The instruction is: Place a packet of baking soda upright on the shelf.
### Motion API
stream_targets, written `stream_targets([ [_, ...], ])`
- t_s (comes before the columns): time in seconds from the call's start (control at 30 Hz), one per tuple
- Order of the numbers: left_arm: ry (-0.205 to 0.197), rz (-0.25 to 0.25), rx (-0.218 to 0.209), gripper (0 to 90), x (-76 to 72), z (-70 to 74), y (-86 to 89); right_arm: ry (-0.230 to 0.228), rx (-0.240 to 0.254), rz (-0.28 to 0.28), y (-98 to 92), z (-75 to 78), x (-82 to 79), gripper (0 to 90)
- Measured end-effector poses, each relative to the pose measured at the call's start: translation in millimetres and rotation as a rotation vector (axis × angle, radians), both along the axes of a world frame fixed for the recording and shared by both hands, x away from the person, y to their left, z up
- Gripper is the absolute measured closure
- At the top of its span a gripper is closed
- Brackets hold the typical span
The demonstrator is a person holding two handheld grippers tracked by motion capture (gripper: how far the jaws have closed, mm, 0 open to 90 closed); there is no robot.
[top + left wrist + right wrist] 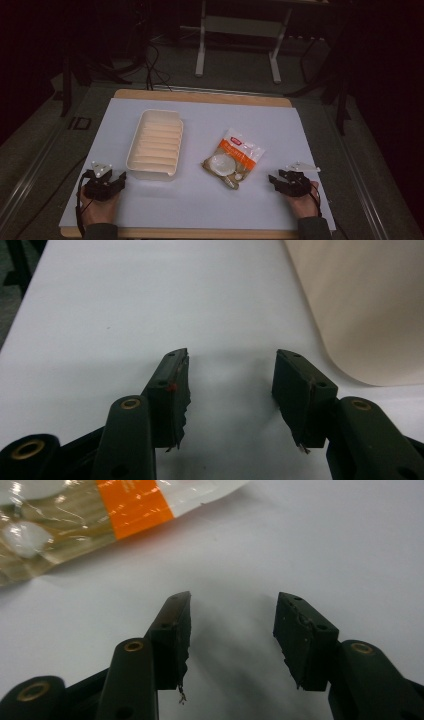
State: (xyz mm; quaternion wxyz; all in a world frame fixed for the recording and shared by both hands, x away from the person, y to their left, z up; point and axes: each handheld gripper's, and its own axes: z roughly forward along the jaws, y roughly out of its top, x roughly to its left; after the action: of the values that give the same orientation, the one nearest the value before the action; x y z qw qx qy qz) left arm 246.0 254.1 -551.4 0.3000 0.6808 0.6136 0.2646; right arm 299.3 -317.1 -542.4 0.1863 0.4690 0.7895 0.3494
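Both your tools sat low at the near edge of the white-topped counter point(210, 200), each in a hand. Your left tool point(116, 181) was at the near-left, jaws spread apart with nothing between them; in the left gripper view point(231, 385) the gap showed bare counter and the rounded corner of the cream ribbed plastic tray point(370, 305) was just ahead to its right, not touching. From the high view that tray point(155, 144) lay lengthwise on the left half of the counter, its near end just beside your left tool. Your right tool point(276, 181) was at the near-right, jaws likewise spread and empty; the right gripper view point(232, 625) showed only counter between them. The clear plastic packet with the orange-and-white label and pale round pieces inside point(233, 157) lay flat near the middle of the counter, tilted, between the tray and your right tool, apart from both. In the right gripper view the packet point(100, 515) was ahead and to the left of the jaws, untouched.
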Motion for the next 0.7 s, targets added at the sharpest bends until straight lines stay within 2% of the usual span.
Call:
stream_targets([
  [0.07, -0.007, -0.025, 0.001, 52.5, -0.8, 0.0, -0.5, 0.002, 0.003, 0.0, 0.6, 0.3, -0.2, 48.6],
  [0.1, -0.009, -0.055, 0.004, 53.4, -1.3, 0.3, -1.1, 0.005, 0.008, 0.006, 1.3, 0.2, 0.1, 47.9],
  [0.23, -0.012, -0.083, 0.007, 53.5, -1.7, 0.3, -2.2, 0.006, 0.012, 0.005, 1.9, 0.7, 0.9, 46.9],
  [0.27, -0.027, -0.104, 0.009, 53.3, -3.4, 1.0, -3.7, 0.005, 0.032, 0.008, 2.0, 2.4, 2.3, 45.7],
  [0.5, -0.031, -0.114, 0.012, 53.6, -3.5, 1.2, -5.3, 0.006, 0.048, 0.037, 6.5, 4.0, 9.9, 43.2],
  [0.7, -0.042, -0.149, 0.025, 54.3, -3.7, 2.3, -9.3, 0.011, 0.059, 0.053, 13.5, 3.5, 20.9, 42.4],
])
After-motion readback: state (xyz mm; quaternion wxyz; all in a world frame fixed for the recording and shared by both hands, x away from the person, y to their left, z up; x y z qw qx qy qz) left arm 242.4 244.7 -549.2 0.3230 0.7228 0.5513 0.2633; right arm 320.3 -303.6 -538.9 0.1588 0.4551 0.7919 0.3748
